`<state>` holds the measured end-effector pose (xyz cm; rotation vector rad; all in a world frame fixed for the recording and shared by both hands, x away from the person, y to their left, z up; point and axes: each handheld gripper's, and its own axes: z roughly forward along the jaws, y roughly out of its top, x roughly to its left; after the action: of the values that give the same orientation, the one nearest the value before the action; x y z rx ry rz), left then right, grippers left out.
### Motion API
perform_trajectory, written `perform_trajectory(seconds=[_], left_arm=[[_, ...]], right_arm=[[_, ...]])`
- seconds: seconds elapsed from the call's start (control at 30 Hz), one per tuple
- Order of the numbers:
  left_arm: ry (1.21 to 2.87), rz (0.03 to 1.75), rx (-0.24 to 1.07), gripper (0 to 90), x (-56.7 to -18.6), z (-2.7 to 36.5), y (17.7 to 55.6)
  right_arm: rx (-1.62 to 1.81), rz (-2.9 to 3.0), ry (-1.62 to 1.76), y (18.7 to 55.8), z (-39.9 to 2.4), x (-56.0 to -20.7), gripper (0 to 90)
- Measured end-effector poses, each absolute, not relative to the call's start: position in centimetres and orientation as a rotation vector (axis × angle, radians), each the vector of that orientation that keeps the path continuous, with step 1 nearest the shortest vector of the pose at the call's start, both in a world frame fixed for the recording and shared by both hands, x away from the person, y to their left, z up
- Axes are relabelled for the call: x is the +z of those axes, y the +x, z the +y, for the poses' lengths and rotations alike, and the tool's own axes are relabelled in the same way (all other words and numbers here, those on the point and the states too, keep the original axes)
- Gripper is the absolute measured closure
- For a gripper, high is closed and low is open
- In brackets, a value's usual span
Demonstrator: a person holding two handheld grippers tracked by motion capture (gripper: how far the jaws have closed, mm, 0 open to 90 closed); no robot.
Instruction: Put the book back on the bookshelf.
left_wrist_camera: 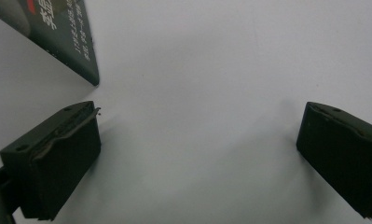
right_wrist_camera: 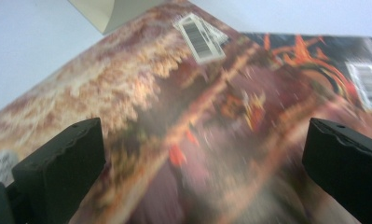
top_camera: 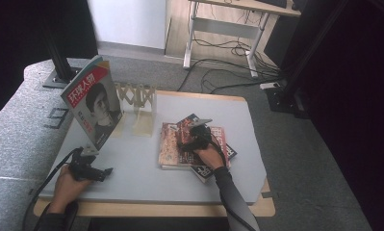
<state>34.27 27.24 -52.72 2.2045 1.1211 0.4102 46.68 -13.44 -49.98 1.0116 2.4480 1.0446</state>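
While magazines (top_camera: 180,144) lie stacked, white table (top_camera: 132,168) stands on grey carpet (top_camera: 16,134).

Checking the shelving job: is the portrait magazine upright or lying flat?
Upright but tilted: the portrait magazine stands on its bottom edge on the table.

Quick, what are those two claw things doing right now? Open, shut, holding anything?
Left gripper: open, holding nothing, above the white table.
Right gripper: open, holding nothing, jaws spread over the top magazine of the stack.
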Motion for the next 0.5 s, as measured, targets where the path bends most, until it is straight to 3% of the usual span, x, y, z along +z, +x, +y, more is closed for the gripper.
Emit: perform_trajectory(seconds=[0.5], left_arm=[[2.204,1.121,0.41,0.0,-52.7,27.2,34.3]], right_arm=[[1.041,2.464,0.993,49.6,-9.9,-50.2,0.0]])
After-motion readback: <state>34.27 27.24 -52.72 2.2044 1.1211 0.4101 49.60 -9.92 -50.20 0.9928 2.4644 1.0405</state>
